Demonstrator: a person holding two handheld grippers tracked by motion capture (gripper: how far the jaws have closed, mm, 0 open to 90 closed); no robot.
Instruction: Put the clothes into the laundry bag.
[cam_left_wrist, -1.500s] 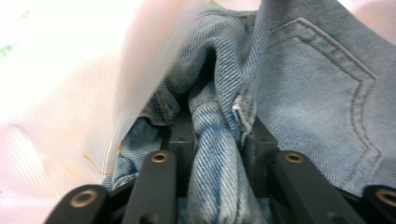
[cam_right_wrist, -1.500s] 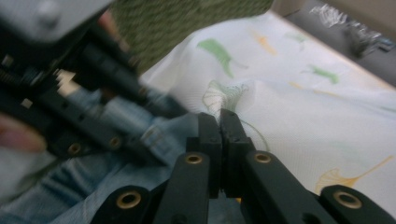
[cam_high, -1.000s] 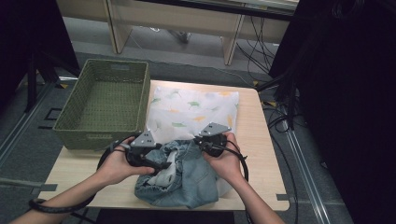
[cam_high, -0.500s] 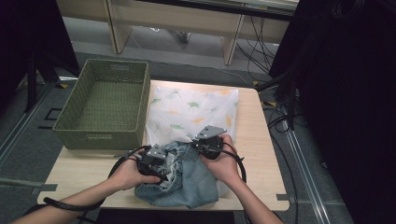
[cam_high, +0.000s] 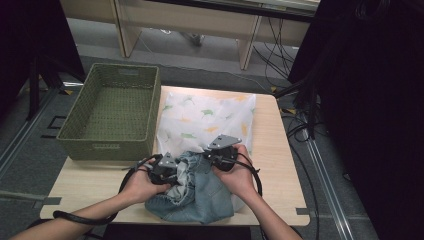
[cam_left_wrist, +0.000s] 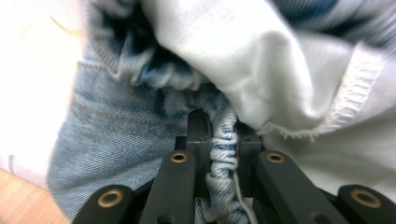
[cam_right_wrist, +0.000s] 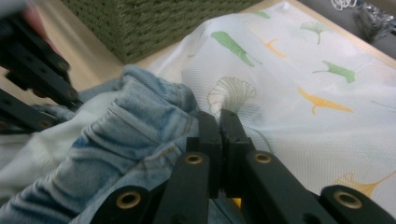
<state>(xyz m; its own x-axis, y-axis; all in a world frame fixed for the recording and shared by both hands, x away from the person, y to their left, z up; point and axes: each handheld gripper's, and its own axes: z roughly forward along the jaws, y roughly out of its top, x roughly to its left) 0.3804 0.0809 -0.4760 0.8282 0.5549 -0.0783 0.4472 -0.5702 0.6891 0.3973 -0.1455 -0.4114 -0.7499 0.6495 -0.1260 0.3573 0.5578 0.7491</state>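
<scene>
Wooden table (cam_high: 280, 165) has bare room on its right side and a thin strip near the front edge, left of the jeans. On its left stands a green basket (cam_high: 107, 112), which hangs a little over the left edge. A white sheet with leaf pictures (cam_high: 205, 120) lies in the middle, just beside the basket.

Crumpled jeans (cam_high: 200, 192) sit in a heap at the front edge, touching the sheet. They are too bunched to tell which way they point, and their white inside shows.

Left gripper (cam_high: 167, 170) has just been closing, and its jaws now pinch a gathered fold of the jeans. Right gripper (cam_high: 220, 152) has its jaws pressed tight together at the jeans' far edge, beside the sheet; I cannot tell if cloth is caught between them.
</scene>
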